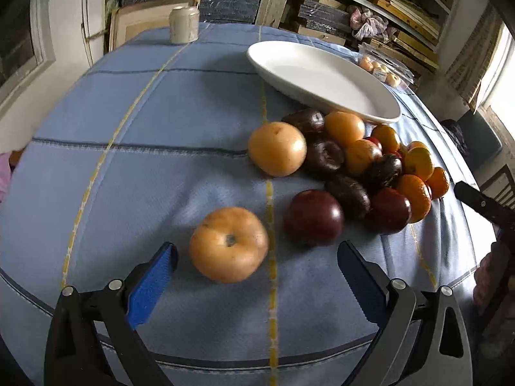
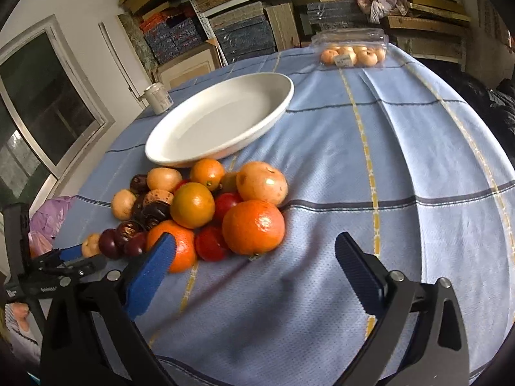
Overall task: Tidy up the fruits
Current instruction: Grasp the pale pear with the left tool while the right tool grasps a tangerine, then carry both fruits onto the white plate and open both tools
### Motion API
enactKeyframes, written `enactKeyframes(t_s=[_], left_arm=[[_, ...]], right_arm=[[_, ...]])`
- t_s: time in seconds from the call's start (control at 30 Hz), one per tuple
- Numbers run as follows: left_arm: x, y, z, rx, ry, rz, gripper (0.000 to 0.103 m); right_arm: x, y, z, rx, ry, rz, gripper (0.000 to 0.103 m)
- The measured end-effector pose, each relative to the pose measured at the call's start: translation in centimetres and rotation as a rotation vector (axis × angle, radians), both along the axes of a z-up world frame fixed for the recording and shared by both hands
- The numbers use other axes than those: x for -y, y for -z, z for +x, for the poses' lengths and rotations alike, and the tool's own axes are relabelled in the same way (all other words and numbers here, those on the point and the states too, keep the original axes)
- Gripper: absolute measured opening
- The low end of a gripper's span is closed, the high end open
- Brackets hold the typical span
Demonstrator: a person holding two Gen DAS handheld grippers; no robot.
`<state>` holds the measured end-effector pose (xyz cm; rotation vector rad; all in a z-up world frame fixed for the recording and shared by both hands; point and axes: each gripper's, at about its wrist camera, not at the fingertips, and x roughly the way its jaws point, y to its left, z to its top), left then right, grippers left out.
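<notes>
A pile of fruit lies on the blue checked cloth in front of an empty white oval plate (image 1: 322, 74) (image 2: 222, 119). My left gripper (image 1: 257, 263) is open, jaws wide, just short of a tan pear (image 1: 229, 244) that sits apart from the pile; a dark red plum (image 1: 313, 217) lies beside it. My right gripper (image 2: 256, 257) is open and empty, close to a large orange tangerine (image 2: 253, 226) at the pile's near edge. A second tan pear (image 1: 276, 148), dark plums, oranges and small red fruits make up the pile. The left gripper shows in the right wrist view (image 2: 69, 254).
A clear plastic box of small pale fruit (image 2: 352, 48) (image 1: 383, 70) stands at the far table edge. A small grey jar (image 1: 184, 24) (image 2: 157, 98) stands at the far left. Shelves of stacked boards lie behind. The table edge runs below both grippers.
</notes>
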<state>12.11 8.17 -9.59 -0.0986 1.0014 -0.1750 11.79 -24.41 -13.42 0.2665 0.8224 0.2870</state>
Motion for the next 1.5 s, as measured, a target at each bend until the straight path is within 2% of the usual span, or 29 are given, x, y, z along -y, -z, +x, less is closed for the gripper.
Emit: enactKeyframes(t_s=[0.07,0.1,0.33,0.53,0.57,0.67,0.73,0.87,1.1,1.27,1.4,1.5], left_arm=[[-0.3,0.1,0.1,0.005,-0.006,-0.004,0.095],[-0.3,0.0,-0.1,0.009,-0.007,0.0,0.092],[-0.7,0.0,-0.2,0.036,-0.02,-0.007,0.082],[-0.2,0.1,-0.1,0.056,-0.013,0.03,0.075],[-0.3,0.1,-0.2,0.061,-0.013,0.032,0.073],[-0.9,0.1,-0.2,0.069,-0.041,0.026,0.051],[-1.5,0.1,-0.3,0.07,-0.05,0.002,0.049],[-2.0,0.1,-0.3,0.075,-0.053,-0.036,0.048],[-2.2,0.1,-0.3,0.076,-0.054,-0.07,0.045],[-2.0,0.1,-0.8,0.08,-0.051,-0.058,0.045],[-1.9,0.1,-1.0,0.079,-0.053,-0.054,0.045],[-1.7,0.0,-1.4,0.078,-0.049,-0.039,0.045]], right_arm=[[0.0,0.3,0.3,-0.008,-0.005,0.003,0.081],[-0.1,0.5,0.3,-0.013,-0.01,0.003,0.078],[-0.1,0.9,0.6,-0.02,-0.006,-0.01,0.077],[-0.9,1.5,1.0,-0.036,-0.035,-0.047,0.065],[-1.0,1.5,0.9,-0.034,-0.037,-0.051,0.065],[-1.0,1.5,1.0,-0.029,-0.037,-0.054,0.065],[-1.0,1.6,1.0,-0.027,-0.036,-0.057,0.065],[-1.0,1.4,1.1,-0.011,-0.013,-0.094,0.065],[-1.0,1.4,2.0,-0.009,-0.02,-0.086,0.06],[-0.3,1.8,2.8,-0.039,-0.044,0.007,0.05],[0.2,2.2,3.3,-0.063,-0.051,0.075,0.048],[0.1,2.3,3.1,-0.061,-0.055,0.085,0.046]])
